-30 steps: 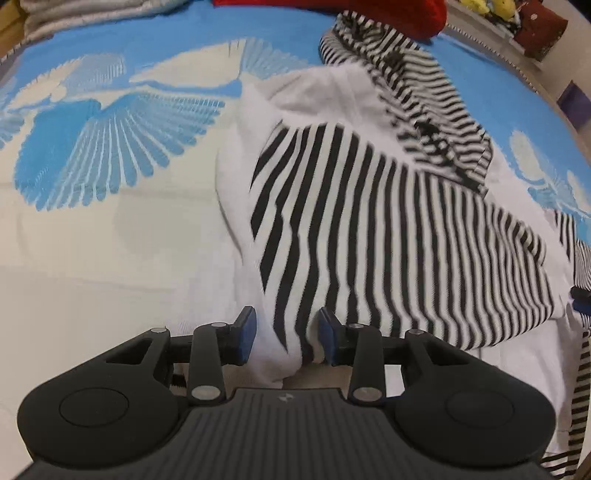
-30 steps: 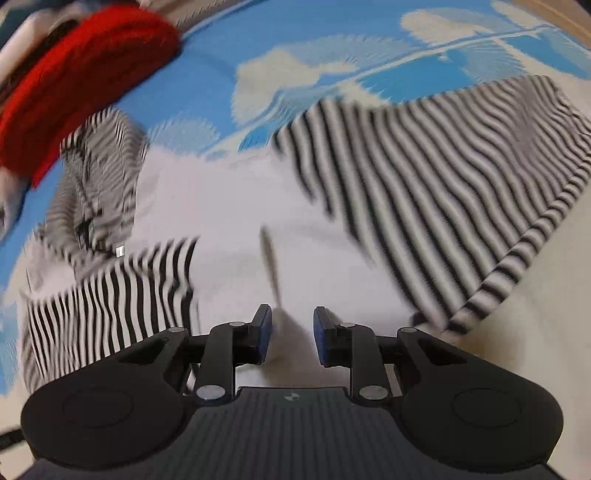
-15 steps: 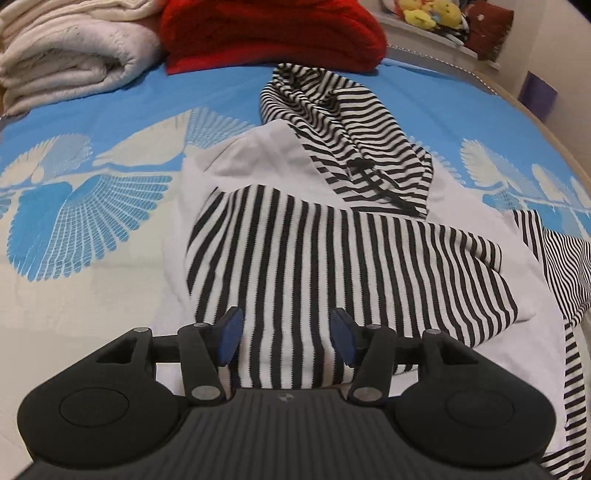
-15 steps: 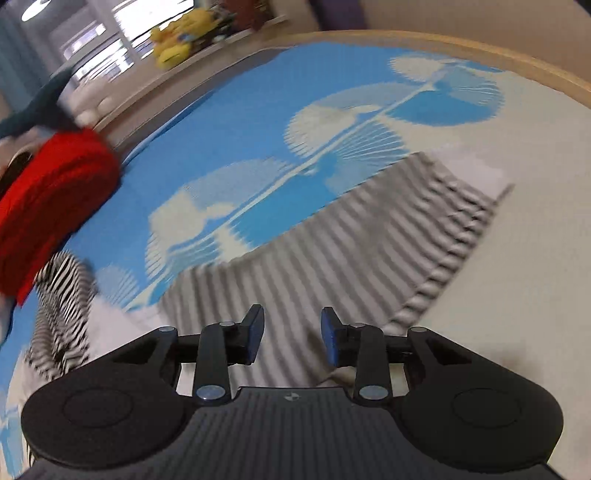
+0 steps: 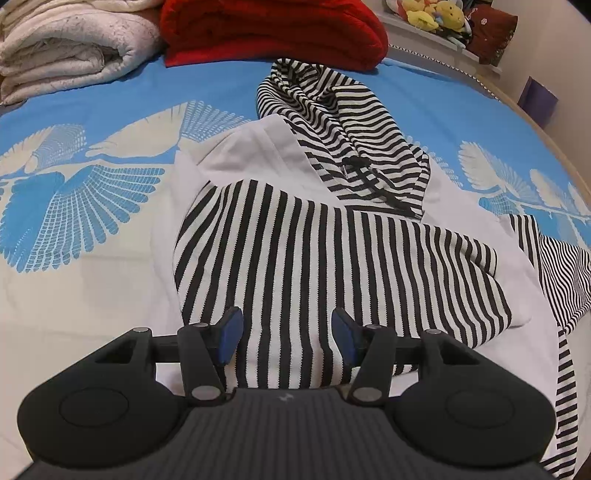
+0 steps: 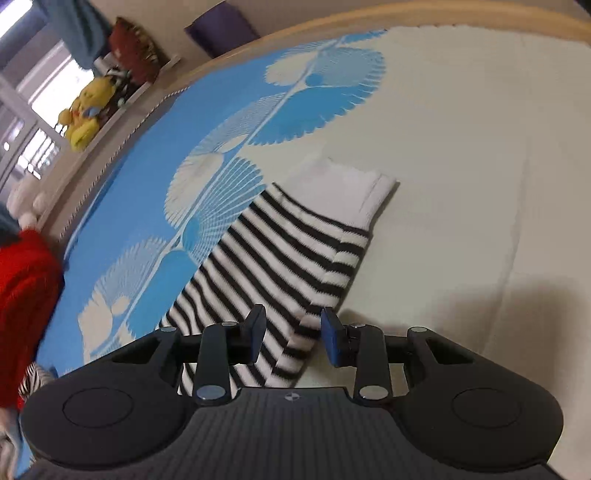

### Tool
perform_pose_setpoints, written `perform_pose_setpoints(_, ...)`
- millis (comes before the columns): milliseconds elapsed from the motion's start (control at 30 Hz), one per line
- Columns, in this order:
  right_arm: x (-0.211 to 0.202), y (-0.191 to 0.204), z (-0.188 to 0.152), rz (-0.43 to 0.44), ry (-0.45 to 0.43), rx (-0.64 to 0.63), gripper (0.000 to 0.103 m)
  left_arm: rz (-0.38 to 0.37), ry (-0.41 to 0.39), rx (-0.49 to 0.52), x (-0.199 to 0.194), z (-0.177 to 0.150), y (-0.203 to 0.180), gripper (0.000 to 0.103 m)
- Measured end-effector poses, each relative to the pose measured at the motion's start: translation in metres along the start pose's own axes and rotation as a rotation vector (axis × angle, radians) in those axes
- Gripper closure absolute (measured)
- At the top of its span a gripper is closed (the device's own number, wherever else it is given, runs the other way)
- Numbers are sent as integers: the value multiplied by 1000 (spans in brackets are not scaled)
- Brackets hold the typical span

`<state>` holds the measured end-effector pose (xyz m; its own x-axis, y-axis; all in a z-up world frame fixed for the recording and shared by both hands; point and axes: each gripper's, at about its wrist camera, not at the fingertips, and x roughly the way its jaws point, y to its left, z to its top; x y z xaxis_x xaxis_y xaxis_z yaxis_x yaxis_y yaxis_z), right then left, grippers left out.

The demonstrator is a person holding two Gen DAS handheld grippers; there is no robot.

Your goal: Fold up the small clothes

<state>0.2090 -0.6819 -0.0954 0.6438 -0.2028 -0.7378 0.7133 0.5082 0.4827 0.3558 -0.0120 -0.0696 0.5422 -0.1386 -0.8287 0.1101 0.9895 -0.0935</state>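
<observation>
Your left claw [image 5: 284, 339] has let go of the striped sleeve [image 5: 332, 266] it pinched a second ago. Its jaws are now spread wide and hold nothing, with the folded sleeve lying under them on the white hoodie [image 5: 258, 147]. Your right claw [image 6: 293, 334] has swung far to the side, away from the hoodie's body, and now hangs over the other sleeve [image 6: 280, 258]. Its jaws are a bit wider than before, apart and gripping nothing. That sleeve lies flat on the bed [image 6: 480, 147], with its white cuff [image 6: 354, 184] pointing away from you. The bed is bare on the right of the sleeve. The red blanket [image 5: 273, 29] sits far off at the head of the bed.
</observation>
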Motion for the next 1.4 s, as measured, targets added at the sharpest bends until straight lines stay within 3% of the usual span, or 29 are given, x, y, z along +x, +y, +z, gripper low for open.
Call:
perform_pose_setpoints(267, 18, -9, 4, -41, -62, 42, 72, -2, 5, -24, 1, 1, 7, 45)
perform_pose_setpoints(333, 19, -7, 5, -41, -72, 47, 92, -5, 4, -33, 0, 2, 11, 45)
perform_pose_setpoints(467, 14, 9, 2, -84, -133, -10, 97, -6, -4, -61, -5, 4, 20, 45)
perform_pose_setpoints(600, -17, 69, -12, -111, -275, -216, 97, 8, -1, -114, -9, 9, 38, 45)
perform_pose_setpoints(700, -55, 143, -44, -27, -346, -423, 98, 13, -12, -165, -16, 15, 55, 45)
perform_pose_setpoints(767, -86, 197, -84, 111, -364, -556, 98, 13, -26, -199, -22, 19, 67, 45)
perform_pose_setpoints(867, -121, 270, -159, 390, -263, -714, 98, 12, -39, -242, -29, 23, 82, 45)
perform_pose_setpoints(933, -130, 310, -219, 597, -79, -835, 97, 6, -45, -268, -32, 25, 90, 45)
perform_pose_setpoints(1000, -132, 332, -271, 713, 112, -926, 97, 2, -47, -282, -33, 26, 95, 45)
perform_pose_setpoints(1067, -131, 337, -302, 694, 238, -969, 93, 0, -45, -294, -34, 27, 98, 45)
perform_pose_setpoints(1133, -127, 332, -309, 615, 306, -927, 84, -6, -41, -296, -33, 27, 98, 45)
perform_pose_setpoints(1267, -111, 309, -285, 476, 320, -735, 78, -36, -29, -266, -27, 24, 88, 49)
perform_pose_setpoints(1333, -98, 299, -274, 418, 319, -662, 78, -64, -6, -247, -19, 21, 79, 69)
perform_pose_setpoints(1400, -84, 289, -267, 361, 324, -596, 78, -88, 12, -199, -12, 19, 63, 75)
